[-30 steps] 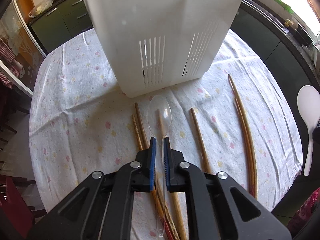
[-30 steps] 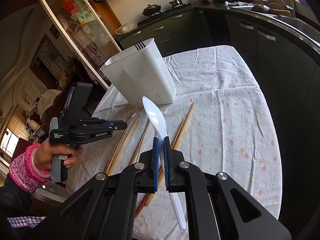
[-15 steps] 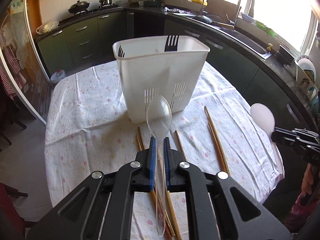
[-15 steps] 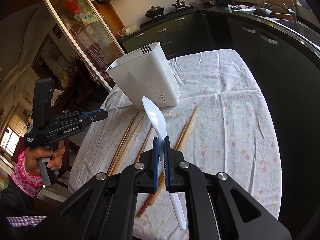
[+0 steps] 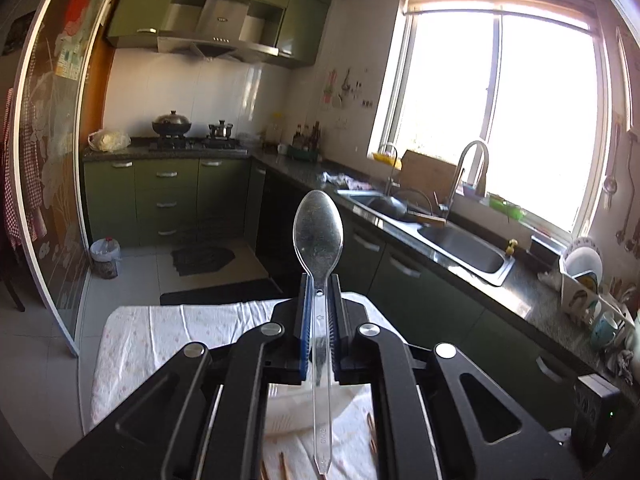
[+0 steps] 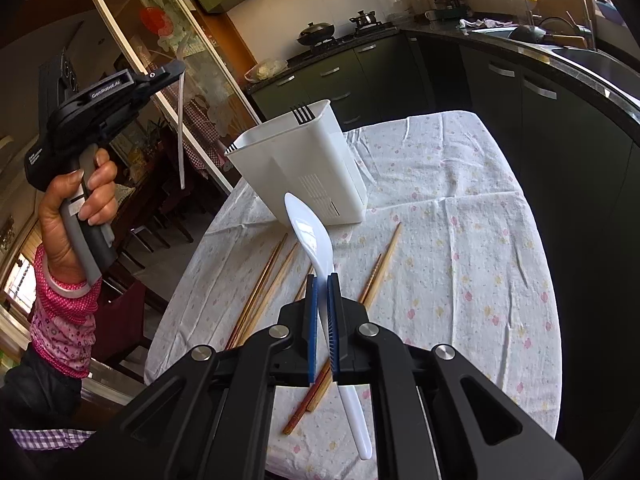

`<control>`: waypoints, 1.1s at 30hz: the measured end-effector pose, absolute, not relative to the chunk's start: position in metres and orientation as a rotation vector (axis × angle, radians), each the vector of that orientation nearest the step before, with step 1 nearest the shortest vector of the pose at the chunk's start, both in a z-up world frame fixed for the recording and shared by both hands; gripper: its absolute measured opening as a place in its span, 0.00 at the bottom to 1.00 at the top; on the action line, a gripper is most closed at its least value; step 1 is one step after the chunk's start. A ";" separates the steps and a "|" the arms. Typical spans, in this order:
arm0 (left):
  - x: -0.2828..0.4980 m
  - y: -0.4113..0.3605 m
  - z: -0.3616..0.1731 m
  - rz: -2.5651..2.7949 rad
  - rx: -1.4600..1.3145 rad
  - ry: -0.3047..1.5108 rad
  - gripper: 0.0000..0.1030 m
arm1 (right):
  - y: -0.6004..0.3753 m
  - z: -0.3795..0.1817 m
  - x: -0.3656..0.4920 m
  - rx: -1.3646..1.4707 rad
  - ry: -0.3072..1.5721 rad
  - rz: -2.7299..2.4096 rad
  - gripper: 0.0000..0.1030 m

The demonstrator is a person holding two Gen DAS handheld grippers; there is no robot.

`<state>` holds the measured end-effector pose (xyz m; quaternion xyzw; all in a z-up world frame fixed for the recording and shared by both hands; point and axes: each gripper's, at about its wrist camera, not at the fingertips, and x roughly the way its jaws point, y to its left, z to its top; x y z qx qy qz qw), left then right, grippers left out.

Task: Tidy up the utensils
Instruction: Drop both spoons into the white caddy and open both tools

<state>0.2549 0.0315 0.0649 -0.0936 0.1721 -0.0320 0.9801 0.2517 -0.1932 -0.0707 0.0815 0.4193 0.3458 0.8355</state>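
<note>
White utensil holder contains black forks.

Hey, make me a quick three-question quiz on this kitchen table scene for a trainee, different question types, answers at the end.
1. True or false: the right claw is empty.
2. Multiple choice: what does the left claw grip? A) a fork B) a clear plastic spoon C) a chopstick
3. Short answer: what lies loose on the tablecloth in front of the white utensil holder?

Key
1. False; it is shut on a white spoon.
2. B
3. Wooden chopsticks; a black fork already stands in the holder.
</note>
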 end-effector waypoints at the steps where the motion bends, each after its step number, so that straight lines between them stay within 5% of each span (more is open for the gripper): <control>1: 0.260 0.032 0.066 -0.052 -0.185 0.304 0.07 | -0.194 -0.070 0.252 0.175 0.886 0.732 0.05; 8: 0.297 0.018 0.057 0.076 -0.069 0.150 0.08 | -0.199 -0.066 0.251 0.183 0.872 0.731 0.05; 17: 0.315 0.013 0.009 0.100 -0.052 0.301 0.08 | -0.187 -0.057 0.252 0.174 0.852 0.754 0.05; 24: 0.298 0.016 0.002 0.079 -0.059 0.364 0.34 | -0.161 -0.019 0.271 0.177 0.751 0.807 0.05; 33: 0.239 0.029 -0.003 0.069 -0.059 0.420 0.40 | -0.111 0.043 0.331 0.292 0.485 0.861 0.05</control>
